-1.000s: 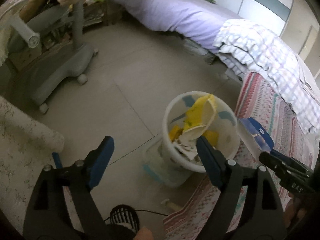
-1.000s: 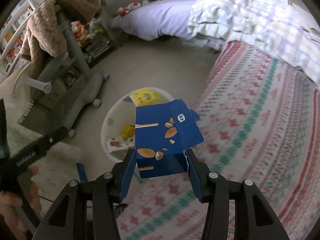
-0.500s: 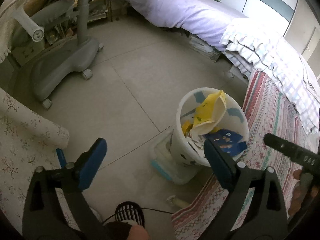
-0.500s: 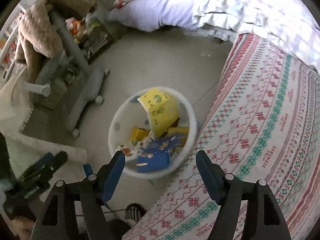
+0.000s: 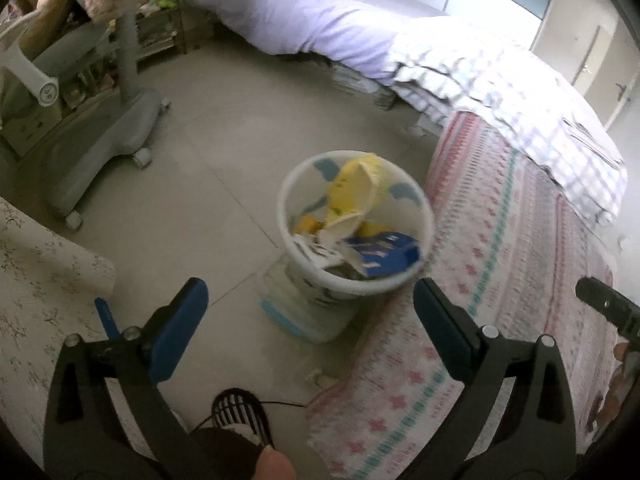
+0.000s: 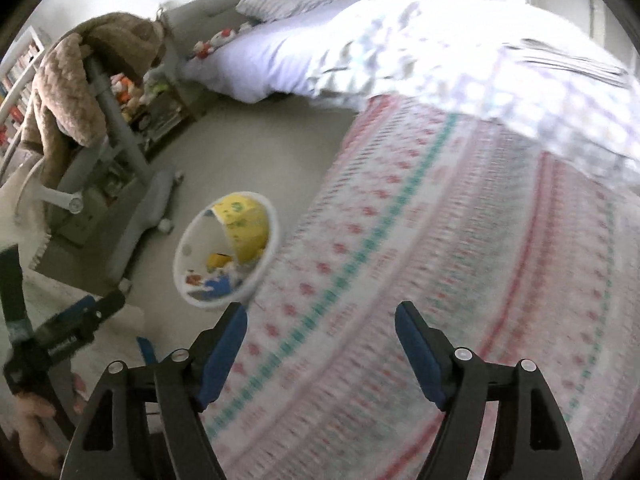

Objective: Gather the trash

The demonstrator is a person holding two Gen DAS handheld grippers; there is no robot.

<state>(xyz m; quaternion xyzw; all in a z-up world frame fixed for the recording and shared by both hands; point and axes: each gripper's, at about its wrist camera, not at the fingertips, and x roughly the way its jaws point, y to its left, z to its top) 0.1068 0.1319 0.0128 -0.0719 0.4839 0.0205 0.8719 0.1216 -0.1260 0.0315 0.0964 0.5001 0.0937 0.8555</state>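
Grippers both read wide open on my feeds: left gripper and right gripper hold nothing. I see the blue carton lying inside the white bin, beside the patterned bedspread.

The white bin stands on the floor, right against the edge of the patterned bed cover. Its open top is crowded with a yellow bag and a blue box. To the left of the bin there is bare floor with room to pass. Farther left stands a grey chair base on wheels. The flowery cloth blocks the near left side.
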